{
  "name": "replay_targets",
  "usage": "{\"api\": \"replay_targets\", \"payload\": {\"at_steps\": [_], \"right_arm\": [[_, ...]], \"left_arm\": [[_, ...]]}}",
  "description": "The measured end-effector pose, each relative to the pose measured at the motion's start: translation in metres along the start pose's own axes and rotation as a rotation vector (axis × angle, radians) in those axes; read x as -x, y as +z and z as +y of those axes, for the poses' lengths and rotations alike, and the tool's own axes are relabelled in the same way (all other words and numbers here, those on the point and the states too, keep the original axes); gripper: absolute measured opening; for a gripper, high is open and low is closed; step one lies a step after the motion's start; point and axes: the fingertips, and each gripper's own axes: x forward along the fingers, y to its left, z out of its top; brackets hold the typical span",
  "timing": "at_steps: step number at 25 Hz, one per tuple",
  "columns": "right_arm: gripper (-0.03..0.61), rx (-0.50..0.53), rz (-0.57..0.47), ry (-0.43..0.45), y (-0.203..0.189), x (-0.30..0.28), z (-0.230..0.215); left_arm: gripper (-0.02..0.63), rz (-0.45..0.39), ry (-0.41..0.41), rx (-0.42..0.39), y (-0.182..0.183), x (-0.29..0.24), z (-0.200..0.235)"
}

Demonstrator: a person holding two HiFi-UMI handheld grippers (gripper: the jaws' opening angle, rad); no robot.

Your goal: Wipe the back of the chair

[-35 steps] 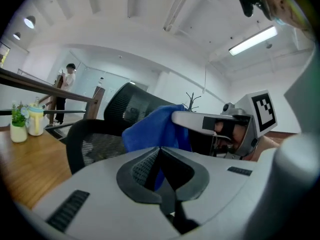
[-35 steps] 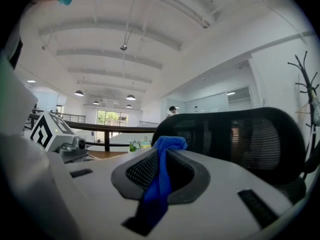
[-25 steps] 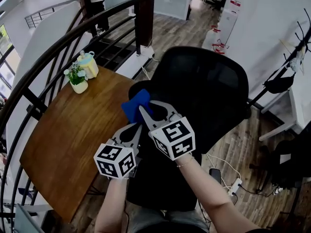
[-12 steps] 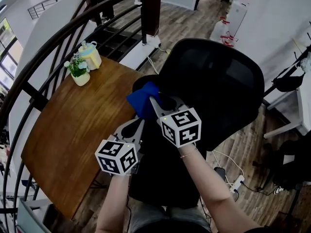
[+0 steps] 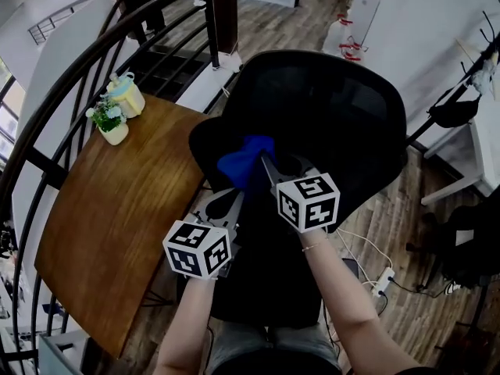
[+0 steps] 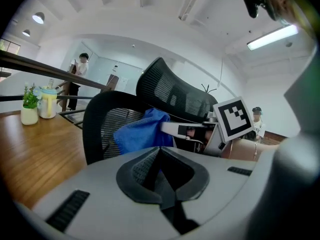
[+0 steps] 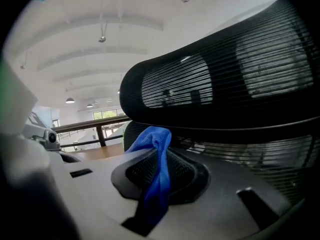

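Between the jaws of the right hand-held gripper a blue cloth is clamped; the jaws are closed onto its fabric, and a bunched fold is seen rising out of them. The cloth is pressed against the black mesh chair, on the smaller mesh part below the edge of the large curved back. From the left gripper view the cloth is seen lying against that smaller part, with the chair's large back above it.

Just beside the right one, on its left, the left hand-held gripper is held with its jaws brought together and nothing between them. Its tips are pointed toward the chair, close below the cloth; whether they touch the chair cannot be told.

The chair is placed against the right edge of the wooden counter, near its far right corner. At the counter's far corner a potted plant and a yellow pot are set just beside each other. A dark curved railing is run along the counter's far and left edges. A person is seen standing beyond the railing.
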Motion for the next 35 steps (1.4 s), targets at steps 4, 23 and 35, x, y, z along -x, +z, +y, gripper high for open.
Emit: {"api": "replay_targets", "payload": {"at_steps": [4, 23, 35], "right_arm": [[0.061, -0.022, -0.008, -0.06, -0.004, 0.023, -0.032], [0.061, -0.088, -0.023, -0.387, -0.028, 0.164, -0.173], [0.061, -0.167, -0.055, -0.533, -0.041, 0.229, -0.227]], "left_arm": [[0.015, 0.012, -0.033, -0.009, -0.003, -0.013, -0.019], [0.015, 0.103, -0.285, -0.096, -0.022, -0.089, -0.14], [0.015, 0.141, -0.375, -0.125, -0.033, -0.112, -0.188]]}}
